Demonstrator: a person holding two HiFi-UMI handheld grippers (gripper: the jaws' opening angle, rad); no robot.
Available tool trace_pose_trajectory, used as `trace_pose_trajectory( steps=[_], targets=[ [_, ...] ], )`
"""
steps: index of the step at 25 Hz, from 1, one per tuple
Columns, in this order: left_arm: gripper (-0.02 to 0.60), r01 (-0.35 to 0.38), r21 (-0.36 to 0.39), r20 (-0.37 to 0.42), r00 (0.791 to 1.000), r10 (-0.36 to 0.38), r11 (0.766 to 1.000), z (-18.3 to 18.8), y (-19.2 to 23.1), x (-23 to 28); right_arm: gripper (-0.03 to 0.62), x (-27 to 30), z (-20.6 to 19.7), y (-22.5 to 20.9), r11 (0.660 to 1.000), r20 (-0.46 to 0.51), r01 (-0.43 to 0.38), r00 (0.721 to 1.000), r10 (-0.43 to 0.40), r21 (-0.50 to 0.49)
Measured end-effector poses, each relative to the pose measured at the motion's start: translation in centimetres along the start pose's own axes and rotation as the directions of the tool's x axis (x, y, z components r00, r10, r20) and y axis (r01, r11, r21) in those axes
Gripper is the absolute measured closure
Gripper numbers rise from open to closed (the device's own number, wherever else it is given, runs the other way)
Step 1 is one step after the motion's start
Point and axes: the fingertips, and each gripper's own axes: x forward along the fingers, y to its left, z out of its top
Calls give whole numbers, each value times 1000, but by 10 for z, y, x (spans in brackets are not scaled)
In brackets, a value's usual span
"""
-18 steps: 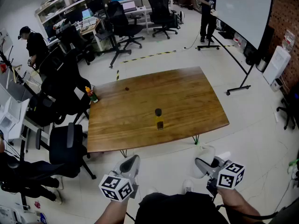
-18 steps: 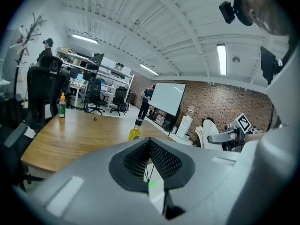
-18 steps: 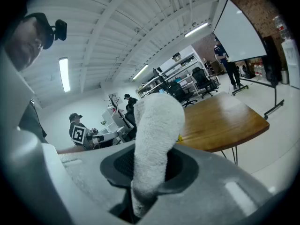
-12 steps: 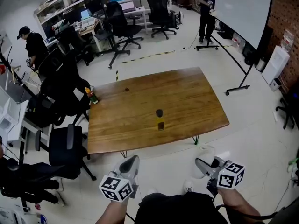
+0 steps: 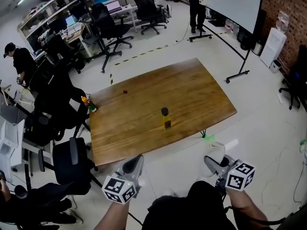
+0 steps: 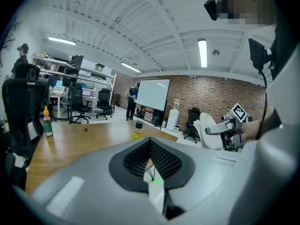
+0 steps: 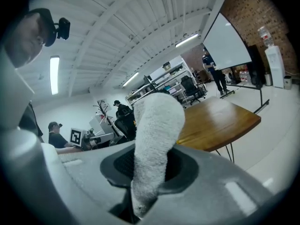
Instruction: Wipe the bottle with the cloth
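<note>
A small clear bottle (image 5: 166,122) with yellow liquid and a dark cap stands upright near the middle of the wooden table (image 5: 201,95); it also shows far off in the left gripper view as the bottle (image 6: 136,131). My left gripper (image 5: 136,160) hangs short of the table's near edge, its jaws shut with nothing between them (image 6: 150,143). My right gripper (image 5: 210,162) is shut on a white cloth (image 5: 214,151), and the thick cloth (image 7: 154,135) sticks up from between the jaws. Both grippers are well apart from the bottle.
An orange-capped bottle (image 5: 88,104) stands at the table's left corner and a small dark object (image 5: 124,92) lies near the far edge. Black office chairs (image 5: 67,157) crowd the left side. A projection screen on a stand (image 5: 235,13) is at the back right, and people stand around.
The head view has shifted a little, so the table looks slightly nearer. Both grippers stay short of its near edge, the cloth still in the right one.
</note>
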Motion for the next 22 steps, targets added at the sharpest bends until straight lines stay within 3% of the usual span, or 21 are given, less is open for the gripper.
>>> trace_pose_trajectory(
  steps=[7, 14, 18, 22],
  targets=[
    [558, 104, 106, 2, 994, -105, 989, 27, 14, 46, 520, 7, 7, -14, 999, 16, 19, 1000, -20, 37],
    [474, 177, 209, -92, 983, -160, 962, 29, 20, 108, 520, 45, 28, -35, 997, 19, -45, 999, 44, 57],
    [394, 197, 220, -148, 975, -167, 955, 24, 27, 135, 520, 60, 41, -45, 994, 12, -100, 995, 99, 41],
    [373, 225, 230, -166, 968, -190, 947, 19, 30, 160, 520, 70, 49, -55, 988, 31, -125, 992, 123, 95]
  ],
)
